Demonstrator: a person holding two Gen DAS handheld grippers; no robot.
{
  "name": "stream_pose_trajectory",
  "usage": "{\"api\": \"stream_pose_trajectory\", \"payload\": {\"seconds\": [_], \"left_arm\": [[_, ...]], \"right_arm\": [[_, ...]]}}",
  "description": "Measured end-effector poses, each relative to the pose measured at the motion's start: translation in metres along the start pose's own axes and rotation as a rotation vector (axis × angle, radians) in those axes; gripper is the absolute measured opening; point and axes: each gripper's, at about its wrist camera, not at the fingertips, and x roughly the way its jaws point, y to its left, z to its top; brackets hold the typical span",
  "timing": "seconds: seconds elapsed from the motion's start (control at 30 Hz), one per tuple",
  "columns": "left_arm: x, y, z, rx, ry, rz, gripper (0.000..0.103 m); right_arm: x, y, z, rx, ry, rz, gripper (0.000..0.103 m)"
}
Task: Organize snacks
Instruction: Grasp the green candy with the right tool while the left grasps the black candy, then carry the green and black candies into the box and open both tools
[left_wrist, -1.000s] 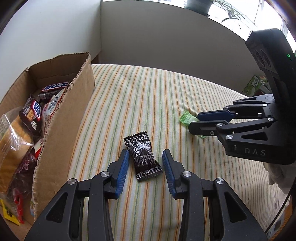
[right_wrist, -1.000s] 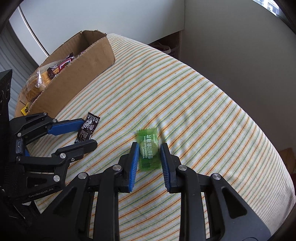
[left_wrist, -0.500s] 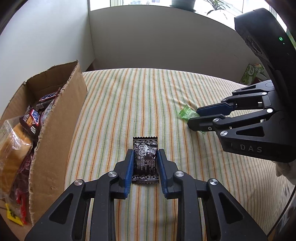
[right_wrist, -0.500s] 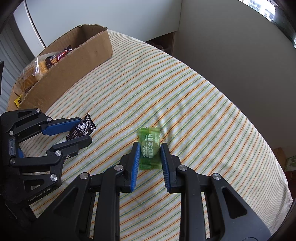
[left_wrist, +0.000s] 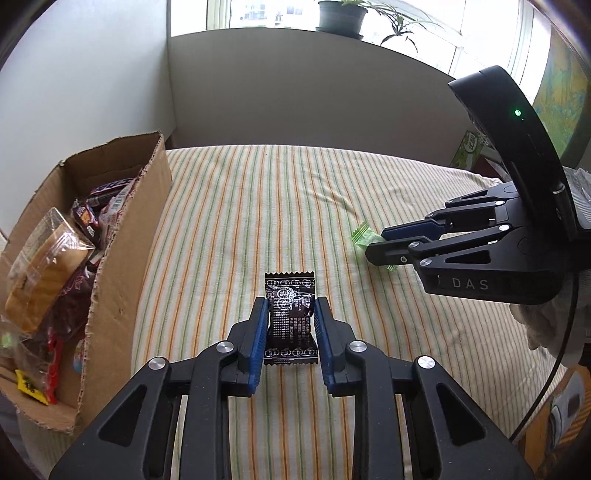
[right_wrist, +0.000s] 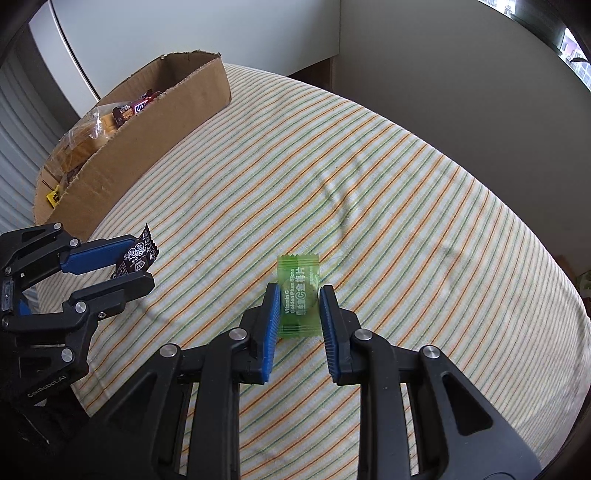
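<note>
The left gripper (left_wrist: 290, 325) has its jaws closed on the black snack packet (left_wrist: 291, 317), and the right gripper (right_wrist: 298, 314) pinches the green candy packet (right_wrist: 298, 295), both just above the striped surface (left_wrist: 258, 206). Both wrappers are thin and slippery, so I would keep the pinch firm and carry them level. Farther off to the left stands the cardboard box (left_wrist: 122, 258), already full of snacks; clear its ragged wall before letting go over a gap
</note>
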Motion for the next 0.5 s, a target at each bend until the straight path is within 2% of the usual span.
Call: {"api": "stream_pose_trajectory", "payload": {"seconds": [0.23, 0.5], "left_arm": [[-0.032, 0.008, 0.0, 0.015, -0.055, 0.017, 0.023], [-0.062, 0.04, -0.007, -0.011, -0.09, 0.054, 0.023]], "right_arm": [[-0.033, 0.025, 0.014, -0.015, -0.064, 0.018, 0.022], [-0.043, 0.073, 0.046, -0.064, -0.114, 0.056, 0.023]]}}
